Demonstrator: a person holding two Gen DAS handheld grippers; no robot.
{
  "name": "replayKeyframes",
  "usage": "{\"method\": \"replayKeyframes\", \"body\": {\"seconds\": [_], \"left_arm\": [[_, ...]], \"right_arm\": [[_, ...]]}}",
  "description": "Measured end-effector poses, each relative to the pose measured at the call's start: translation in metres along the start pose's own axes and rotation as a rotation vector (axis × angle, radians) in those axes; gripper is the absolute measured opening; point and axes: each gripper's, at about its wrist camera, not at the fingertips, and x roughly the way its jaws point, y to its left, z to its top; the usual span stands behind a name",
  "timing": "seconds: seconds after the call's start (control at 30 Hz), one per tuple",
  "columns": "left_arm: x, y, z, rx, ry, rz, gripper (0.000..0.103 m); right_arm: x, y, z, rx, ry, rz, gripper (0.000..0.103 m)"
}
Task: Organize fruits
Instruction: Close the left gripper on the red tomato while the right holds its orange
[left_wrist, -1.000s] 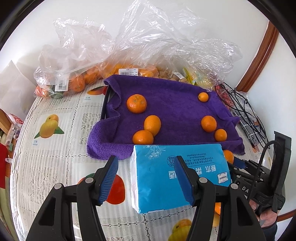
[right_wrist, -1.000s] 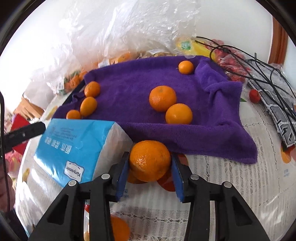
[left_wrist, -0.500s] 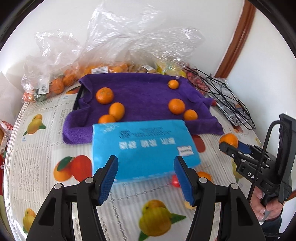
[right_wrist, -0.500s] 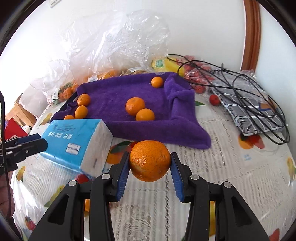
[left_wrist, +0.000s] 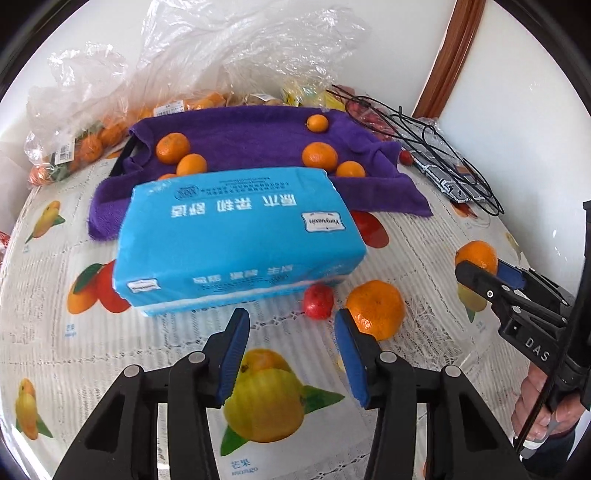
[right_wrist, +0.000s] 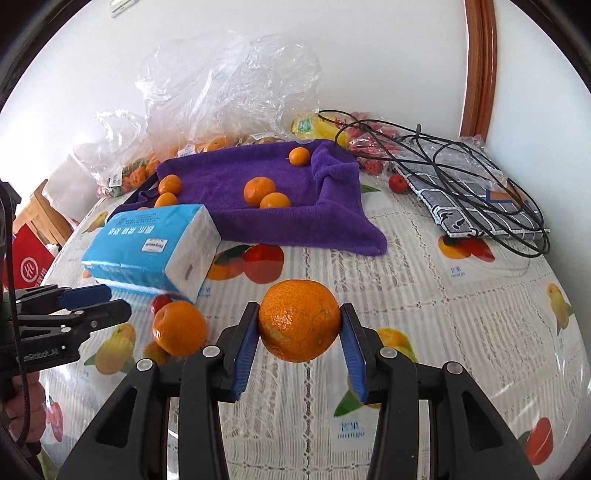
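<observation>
My right gripper is shut on a large orange and holds it above the tablecloth; it also shows at the right of the left wrist view. My left gripper is open and empty, just short of a loose orange and a small red fruit on the table. The loose orange also shows in the right wrist view. A purple towel at the back carries several small oranges.
A blue tissue pack lies in front of the towel. Clear plastic bags of fruit stand behind it. A black cable and a patterned pouch lie at the right. A fruit-print tablecloth covers the table.
Both grippers have drawn back from the towel. The right one lifted the orange off the table. The left one pulled away from the tissue pack, and the loose orange and red fruit came into view.
</observation>
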Motion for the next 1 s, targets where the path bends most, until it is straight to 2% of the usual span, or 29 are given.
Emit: {"method": "replayKeyframes", "body": {"seconds": [0.3,0.6,0.77,1.0], "left_arm": [[0.024,-0.001,0.001,0.004,0.045,-0.022,0.046],[0.035,-0.003,0.006,0.028,0.043,-0.031,0.045],[0.036,-0.004,0.007,0.036,0.038,-0.05,0.025],[0.027,0.005,0.001,0.011,0.027,-0.055,0.024]], "right_arm": [[0.006,-0.006,-0.008,0.017,0.018,-0.01,0.043],[0.02,-0.001,-0.007,0.006,0.043,-0.015,0.043],[0.022,0.005,-0.008,-0.009,0.051,-0.027,0.043],[0.018,0.015,-0.007,-0.02,0.044,-0.026,0.043]]}}
